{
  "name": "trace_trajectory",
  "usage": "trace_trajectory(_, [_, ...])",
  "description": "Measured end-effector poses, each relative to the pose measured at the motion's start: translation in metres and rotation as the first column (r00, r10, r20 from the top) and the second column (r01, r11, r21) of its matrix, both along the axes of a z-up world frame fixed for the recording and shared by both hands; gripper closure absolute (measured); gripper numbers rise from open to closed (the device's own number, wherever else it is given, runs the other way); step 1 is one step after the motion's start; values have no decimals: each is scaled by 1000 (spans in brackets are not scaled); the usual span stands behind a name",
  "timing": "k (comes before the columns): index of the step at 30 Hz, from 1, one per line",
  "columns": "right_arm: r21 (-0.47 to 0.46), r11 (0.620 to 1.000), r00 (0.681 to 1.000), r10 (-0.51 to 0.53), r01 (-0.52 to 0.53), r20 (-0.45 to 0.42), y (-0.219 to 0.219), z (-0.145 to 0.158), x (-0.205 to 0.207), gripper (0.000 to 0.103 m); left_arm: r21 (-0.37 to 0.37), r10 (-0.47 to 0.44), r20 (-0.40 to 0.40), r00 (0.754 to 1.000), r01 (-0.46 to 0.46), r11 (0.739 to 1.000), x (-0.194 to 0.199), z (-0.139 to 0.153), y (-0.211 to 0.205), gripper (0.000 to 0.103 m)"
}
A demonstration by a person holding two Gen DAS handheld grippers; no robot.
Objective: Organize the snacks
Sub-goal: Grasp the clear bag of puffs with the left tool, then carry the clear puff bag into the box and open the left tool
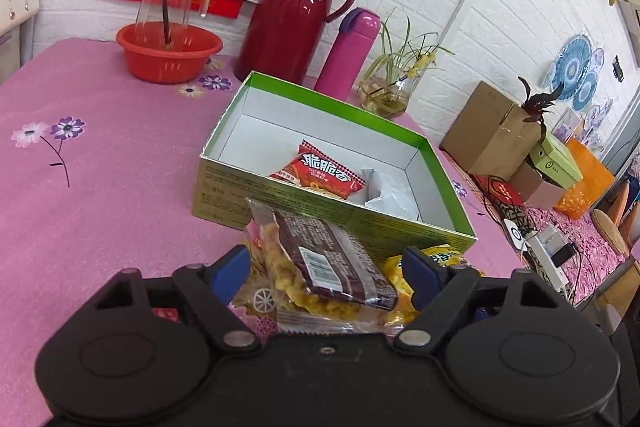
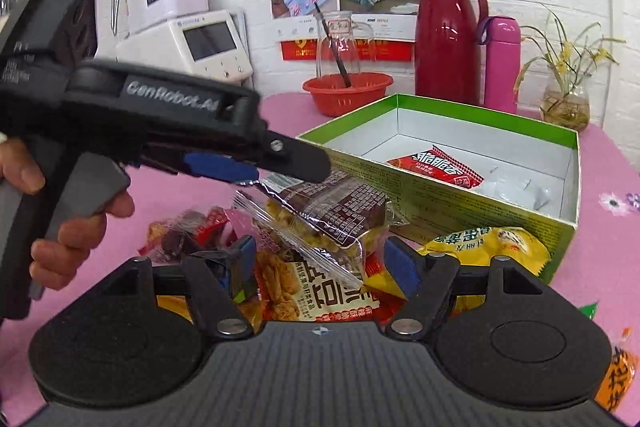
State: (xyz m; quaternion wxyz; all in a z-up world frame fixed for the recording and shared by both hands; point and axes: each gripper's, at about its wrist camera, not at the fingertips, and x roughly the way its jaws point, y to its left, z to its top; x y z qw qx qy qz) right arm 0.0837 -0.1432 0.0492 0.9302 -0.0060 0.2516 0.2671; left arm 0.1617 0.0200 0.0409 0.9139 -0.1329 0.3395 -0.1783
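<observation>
Left wrist view: brown snack packet (image 1: 332,263) is seen between the blue pads of the left tool (image 1: 326,277), which look spread wider than the packet. In the right wrist view, the left tool (image 2: 256,173) reaches in from the side, its tip at the packet's (image 2: 328,215) crimped end; whether it is gripping cannot be told. Right tool (image 2: 320,267): parted, nothing held, poised over the snack pile (image 2: 320,291).

Location: the packet lies raised on the pile on the table (image 1: 100,167), just in front of the green box (image 1: 280,203). A red packet (image 1: 320,173) and a white one (image 1: 384,189) are already inside the box.

Handling, as judged: light, soft, crinkly and slick film; contents likely brittle. Best taken by the flat sealed end, with light pressure.
</observation>
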Motion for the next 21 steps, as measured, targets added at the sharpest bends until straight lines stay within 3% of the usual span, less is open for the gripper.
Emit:
trace_trajectory(6, [-58, 998, 1000, -18, 17, -4, 5, -7, 17, 0, 5, 0, -44, 999, 0, 1000, 18, -13, 1, 33])
trace_trajectory(7, [-49, 999, 1000, -16, 16, -12, 5, -7, 20, 0, 5, -1, -51, 999, 1, 1000, 21, -14, 1, 38])
trace_trajectory(10, [-24, 1000, 1000, -6, 5, -26, 4, -9, 27, 0, -8, -21, -76, 997, 21, 1000, 27, -20, 2, 76])
trace_trajectory(11, [-15, 1000, 1000, -1, 0, -29, 4, -9, 29, 1, -23, -27, -73, 997, 25, 999, 27, -21, 4, 82])
trace_trajectory(13, [-1, 1000, 999, 6, -6, -31, 5, -9, 29, 20, -16, -23, -62, 998, 22, 1000, 24, -18, 3, 89])
trace_trajectory(14, [1, 1000, 1000, -1, 1, -30, 5, -9, 27, 26, -18, -32, -55, 998, 31, 999, 21, -16, 2, 101])
trace_trajectory(21, [-9, 1000, 1000, 1, 0, 19, 2, 1, 5, 31, -19, -54, -3, 999, 54, 998, -2, 1, -5, 103])
